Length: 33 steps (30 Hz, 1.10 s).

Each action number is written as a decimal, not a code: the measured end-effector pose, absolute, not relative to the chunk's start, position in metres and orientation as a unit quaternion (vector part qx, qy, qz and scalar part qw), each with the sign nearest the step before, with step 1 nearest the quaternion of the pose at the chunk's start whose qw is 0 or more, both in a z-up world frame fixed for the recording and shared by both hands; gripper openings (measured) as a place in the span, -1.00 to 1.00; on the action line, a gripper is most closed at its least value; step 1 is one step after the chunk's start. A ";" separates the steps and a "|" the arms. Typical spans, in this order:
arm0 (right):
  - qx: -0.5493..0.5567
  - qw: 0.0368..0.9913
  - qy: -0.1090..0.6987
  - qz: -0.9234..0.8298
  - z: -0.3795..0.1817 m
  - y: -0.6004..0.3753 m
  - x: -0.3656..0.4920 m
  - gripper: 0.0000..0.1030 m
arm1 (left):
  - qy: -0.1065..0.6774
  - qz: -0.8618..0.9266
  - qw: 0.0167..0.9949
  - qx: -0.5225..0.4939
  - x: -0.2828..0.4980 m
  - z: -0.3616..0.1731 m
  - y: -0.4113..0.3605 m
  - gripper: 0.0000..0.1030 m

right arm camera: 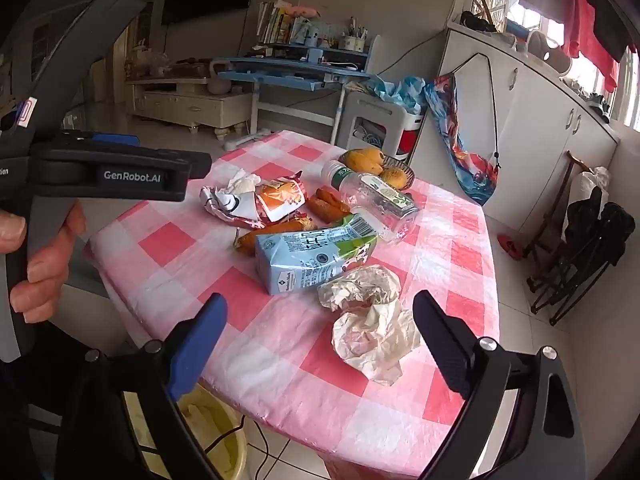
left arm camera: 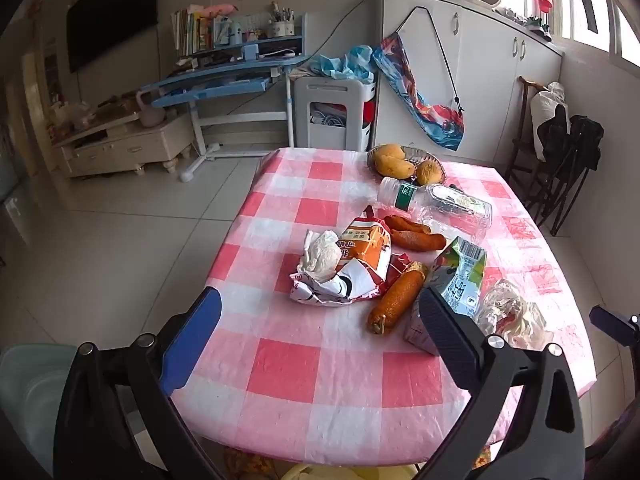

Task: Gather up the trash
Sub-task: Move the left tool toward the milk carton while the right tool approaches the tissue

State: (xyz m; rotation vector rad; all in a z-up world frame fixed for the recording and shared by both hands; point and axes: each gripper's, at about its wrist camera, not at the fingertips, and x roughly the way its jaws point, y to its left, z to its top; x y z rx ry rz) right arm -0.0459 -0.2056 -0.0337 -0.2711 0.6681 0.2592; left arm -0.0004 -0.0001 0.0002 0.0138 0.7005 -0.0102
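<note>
- Pink-and-white checked tablecloth (left arm camera: 320, 364) covers the table; tiled floor, blue desk (left arm camera: 224, 80) and white cabinets (left arm camera: 480, 80) behind
- Left gripper (left arm camera: 320, 340) released, jaws spread wide, nothing between them, hovering over the near table edge; in the right wrist view it sits at 9 o'clock, held by a hand (right arm camera: 40, 260)
- Right gripper (right arm camera: 320, 344) also released, jaws wide, hovering just above the crumpled white wrapper (right arm camera: 372, 328), which lies between the fingers in view; contact cannot be told
- Trash cluster mid-table, left wrist view: crumpled tissue (left arm camera: 320, 256) at 12 o'clock of the left gripper, resting on an orange snack bag (left arm camera: 368, 248) and a torn red-white wrapper (left arm camera: 336, 288)
- Milk carton (right arm camera: 312, 260) lies on its side at 12 o'clock of the right gripper, touching the white wrapper
- Clear plastic bottle (left arm camera: 436, 208) lies on its side at 1 o'clock in the left view, just behind the carton
- Orange sausage-like food pieces (left arm camera: 396, 300) lie between the snack bag and the carton; two more (left arm camera: 412, 232) near the bottle
- Basket (left arm camera: 424, 156) with yellow fruit (left arm camera: 390, 160) at the far table edge
- Yellow bin (right arm camera: 216, 436) on the floor under the near table edge, at 7 o'clock in the right view
</note>
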 end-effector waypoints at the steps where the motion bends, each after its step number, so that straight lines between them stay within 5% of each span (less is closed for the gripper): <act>1: -0.131 0.927 0.327 0.126 -0.034 -0.205 -0.047 0.75 | 0.341 -0.006 0.940 0.007 -0.001 0.000 -0.001 0.86; 33: -0.202 0.916 0.319 0.138 -0.034 -0.180 -0.060 0.83 | 0.360 -0.024 0.933 0.003 0.003 -0.004 -0.009 0.86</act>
